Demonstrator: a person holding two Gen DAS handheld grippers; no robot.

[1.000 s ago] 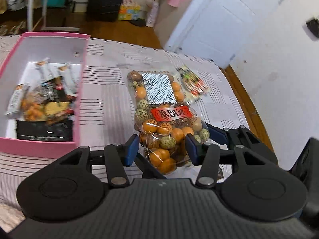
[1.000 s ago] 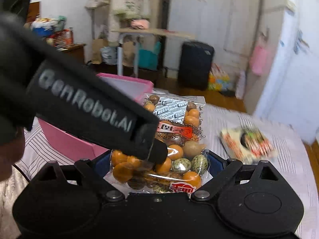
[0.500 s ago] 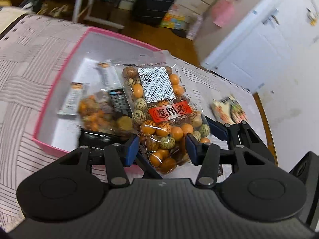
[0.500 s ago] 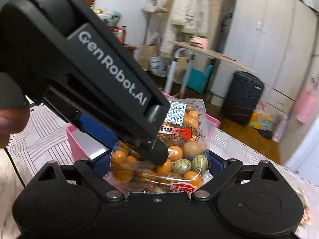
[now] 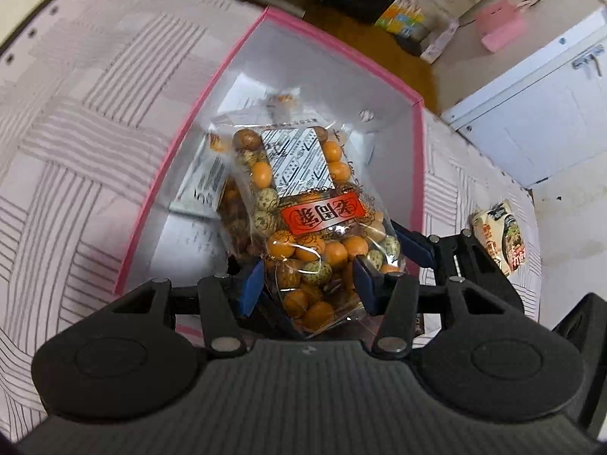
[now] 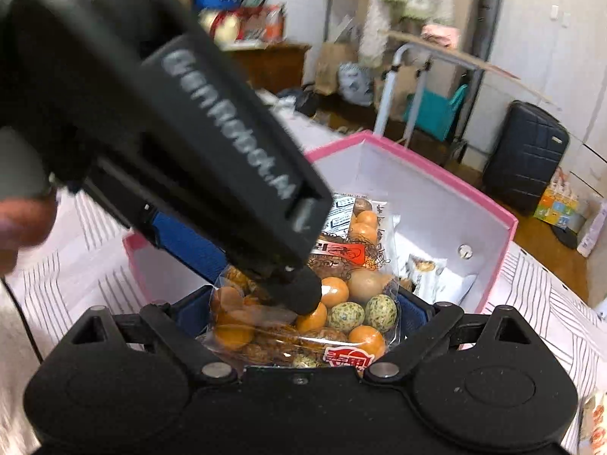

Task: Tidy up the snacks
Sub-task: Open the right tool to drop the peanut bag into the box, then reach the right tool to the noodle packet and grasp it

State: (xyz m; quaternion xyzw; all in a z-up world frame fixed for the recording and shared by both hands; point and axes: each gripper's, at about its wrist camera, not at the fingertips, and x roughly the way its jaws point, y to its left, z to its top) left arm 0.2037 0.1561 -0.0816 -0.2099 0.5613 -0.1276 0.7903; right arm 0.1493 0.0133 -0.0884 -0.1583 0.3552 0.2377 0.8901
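Note:
A clear bag of orange and speckled coated nuts (image 5: 303, 220) with a red label hangs above the open pink box (image 5: 182, 144). My left gripper (image 5: 307, 284) is shut on the bag's lower end. My right gripper (image 6: 303, 318) is also shut on the same nut bag (image 6: 353, 303) from the other side. The left gripper's black body crosses the right wrist view. Several snack packets (image 5: 206, 182) lie inside the box under the bag. The pink box (image 6: 493, 212) shows just beyond the bag in the right wrist view.
A noodle packet (image 5: 500, 235) lies on the striped tablecloth (image 5: 76, 144) right of the box. Beyond the table stand a dark suitcase (image 6: 527, 155), a white cabinet (image 5: 531, 113) and a cluttered shelf. A hand shows at the left edge of the right wrist view.
Both grippers have carried the nut bag left from over the tablecloth to above the pink box. The noodle packet has stayed on the cloth.

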